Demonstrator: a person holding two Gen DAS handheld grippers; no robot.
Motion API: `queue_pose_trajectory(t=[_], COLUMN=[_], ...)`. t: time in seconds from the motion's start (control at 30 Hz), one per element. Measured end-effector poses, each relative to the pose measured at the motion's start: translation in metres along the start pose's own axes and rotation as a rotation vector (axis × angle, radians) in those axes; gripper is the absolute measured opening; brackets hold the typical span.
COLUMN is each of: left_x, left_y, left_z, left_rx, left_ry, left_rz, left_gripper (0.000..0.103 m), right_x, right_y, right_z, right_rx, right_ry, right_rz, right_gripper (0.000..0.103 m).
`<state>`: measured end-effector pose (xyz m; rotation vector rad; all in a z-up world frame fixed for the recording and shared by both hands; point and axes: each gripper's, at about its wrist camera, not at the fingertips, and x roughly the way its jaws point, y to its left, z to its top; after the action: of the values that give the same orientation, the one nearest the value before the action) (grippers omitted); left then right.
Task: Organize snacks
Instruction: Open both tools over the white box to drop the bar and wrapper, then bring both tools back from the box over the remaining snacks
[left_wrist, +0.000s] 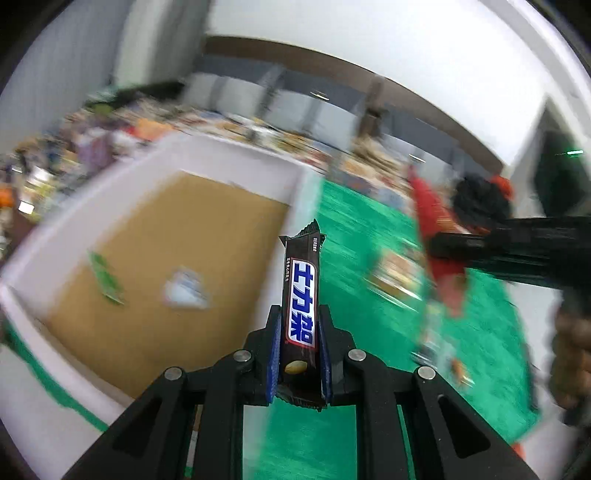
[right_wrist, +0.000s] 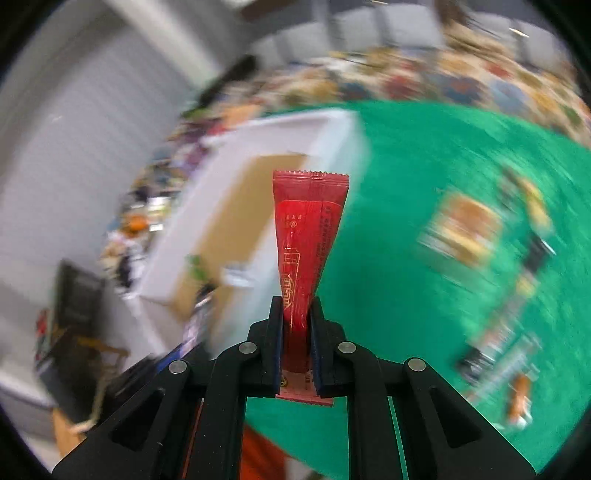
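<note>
My left gripper (left_wrist: 300, 314) is shut on a dark brown chocolate bar (left_wrist: 301, 295) with a blue and white label, held upright above the green cloth, just right of the white box (left_wrist: 229, 155). The box has a brown cardboard floor with a green packet (left_wrist: 105, 273) and a pale blue packet (left_wrist: 186, 288) inside. My right gripper (right_wrist: 297, 306) is shut on a red snack sachet (right_wrist: 308, 236), held upright over the green cloth, right of the box (right_wrist: 332, 133). The right gripper with its red sachet (left_wrist: 436, 229) also shows in the left wrist view.
Several loose snacks lie blurred on the green cloth (right_wrist: 424, 166) to the right, among them an orange and yellow pack (right_wrist: 465, 225). A crowded table of goods (left_wrist: 110, 129) runs behind the box. A dark chair (right_wrist: 74, 295) stands at the left.
</note>
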<state>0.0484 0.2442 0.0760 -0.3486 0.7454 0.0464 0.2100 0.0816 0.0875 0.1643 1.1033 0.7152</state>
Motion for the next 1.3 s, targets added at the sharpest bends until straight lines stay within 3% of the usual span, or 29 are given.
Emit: queue_pose_trajectory(t=[0.1,0.13,0.17,0.2,0.23,0.27,0.33,0.47,0.6,0.73,0.77,0.9,1.0,1.17,1.3], left_x=[0.002,0.005,0.008,0.01,0.008,0.003,-0.009,-0.018,-0.02,-0.003,0.008,0.072,0.121,0.172,0.196], left_y=[0.046,0.062,0.074,0.085,0.094,0.1,0.105,0.081,0.02,-0.058,-0.076,-0.127,-0.146,-0.153,-0.152], left_z=[0.022,0.025,0.026,0.027,0.025,0.02,0.01,-0.006,-0.019,-0.041,-0.049,-0.082,-0.098,-0.101,-0.102], left_rx=[-0.011,-0.01,-0.011,-0.018,-0.03,-0.042,-0.073,-0.095,-0.037,0.091,0.127,0.248,0.291,0.278,0.311], left_ry=[-0.009,-0.001,0.013,0.024,0.024,0.011,-0.016,-0.033,-0.027,0.02,0.043,0.18,0.238,0.252,0.216], left_rz=[0.134,0.2,0.242,0.284,0.324,0.344,0.328,0.211,0.023,-0.129,-0.148,-0.127,-0.083,-0.005,0.062], left_gripper=[0.018,0.026,0.046,0.057,0.069,0.069,0.071,0.073,0.08,0.099,0.1,0.1,0.1,0.1,0.1], right_x=[0.024,0.034,0.044,0.056,0.056,0.055,0.048,0.024,-0.009,-0.057,-0.069,-0.096,-0.094,-0.092,-0.093], right_y=[0.053,0.07,0.082,0.094,0.095,0.094,0.081,0.019,-0.097,-0.234,-0.258,-0.314,-0.324,-0.325,-0.331], right_z=[0.013,0.016,0.016,0.016,0.015,0.013,0.008,-0.002,-0.037,-0.104,-0.121,-0.171,-0.185,-0.2,-0.204], right_rx=[-0.063,-0.085,-0.107,-0.117,-0.112,-0.104,-0.121,-0.131,-0.065,0.114,0.162,0.294,0.292,0.233,0.246], right_ry=[0.03,0.04,0.053,0.069,0.066,0.04,-0.008,-0.107,-0.186,-0.186,-0.192,-0.213,-0.212,-0.245,-0.269], right_rz=[0.095,0.117,0.133,0.161,0.174,0.177,0.16,-0.018,-0.323,-0.659,-0.705,-0.781,-0.779,-0.769,-0.757], right_gripper=[0.014,0.019,0.028,0.055,0.065,0.066,0.065,0.069,0.071,0.071,0.071,0.071,0.071,0.071,0.08])
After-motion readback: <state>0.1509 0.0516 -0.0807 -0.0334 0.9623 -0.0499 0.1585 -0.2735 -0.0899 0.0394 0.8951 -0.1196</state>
